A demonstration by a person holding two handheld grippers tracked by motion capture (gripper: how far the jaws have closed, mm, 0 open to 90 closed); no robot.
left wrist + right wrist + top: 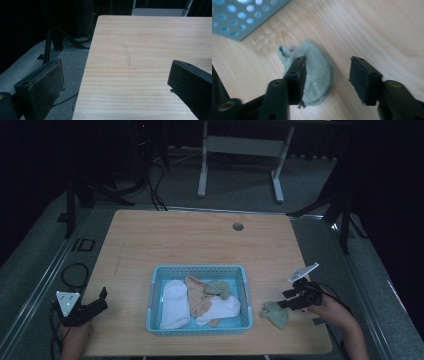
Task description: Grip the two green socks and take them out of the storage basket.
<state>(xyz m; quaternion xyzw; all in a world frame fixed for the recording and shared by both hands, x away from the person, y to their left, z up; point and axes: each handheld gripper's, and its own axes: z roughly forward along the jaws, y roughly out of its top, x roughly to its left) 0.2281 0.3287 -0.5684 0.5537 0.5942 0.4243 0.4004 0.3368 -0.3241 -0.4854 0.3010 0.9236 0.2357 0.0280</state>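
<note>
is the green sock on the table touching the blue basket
Apart. The right gripper view shows bare wood between the green sock and the blue basket; the high view shows the same gap.

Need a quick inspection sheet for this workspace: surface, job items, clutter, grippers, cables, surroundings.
Surface: wooden table, faint scuff line, round grommet hole near the far edge.
Job's things: green sock flat on the table right of the blue basket; basket holds white, tan and green socks.
Clutter: nothing seen.
Grippers: right gripper open over the green sock, not closed on it; left gripper open at the table's left edge, nothing between its jaws.
Cables: black cable loop on the floor left.
Surroundings: grey carpet, white desk frame behind, dark stands at both sides.
</note>
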